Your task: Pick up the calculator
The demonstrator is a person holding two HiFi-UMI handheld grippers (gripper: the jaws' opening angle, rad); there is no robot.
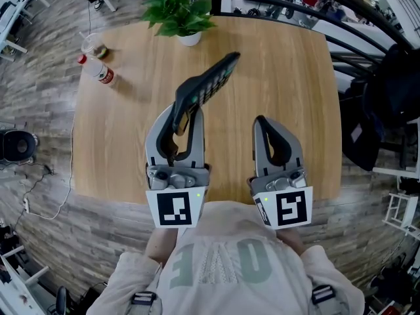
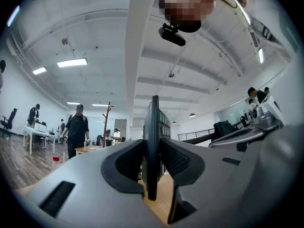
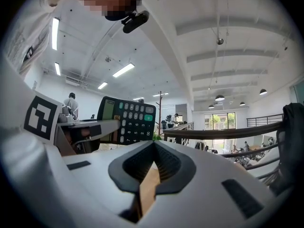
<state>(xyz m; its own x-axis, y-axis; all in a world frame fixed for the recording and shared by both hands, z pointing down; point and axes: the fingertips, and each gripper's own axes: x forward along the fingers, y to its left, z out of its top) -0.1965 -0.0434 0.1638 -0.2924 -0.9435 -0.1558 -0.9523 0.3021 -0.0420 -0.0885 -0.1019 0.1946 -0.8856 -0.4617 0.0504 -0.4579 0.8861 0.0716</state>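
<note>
Grey plastic shells sit nearest me: my left gripper [image 1: 186,104] on the left and my right gripper [image 1: 261,123] well apart to its right, both over the near half of the light wooden surface [image 1: 289,77]. My left jaws are clamped on the near end of the dark, flat rectangular calculator [image 1: 216,77]. It stands on edge between the pads and slants away to the far right, lifted off the surface, with its keys facing my right side. My right jaws are closed tip to tip with nothing between them. At the far edge stands a green leafy plant [image 1: 177,12] in a white pot [image 1: 189,39]. Far left, a clear plastic bottle with a red cap [image 1: 98,72] lies beside a clear cup [image 1: 92,44].
</note>
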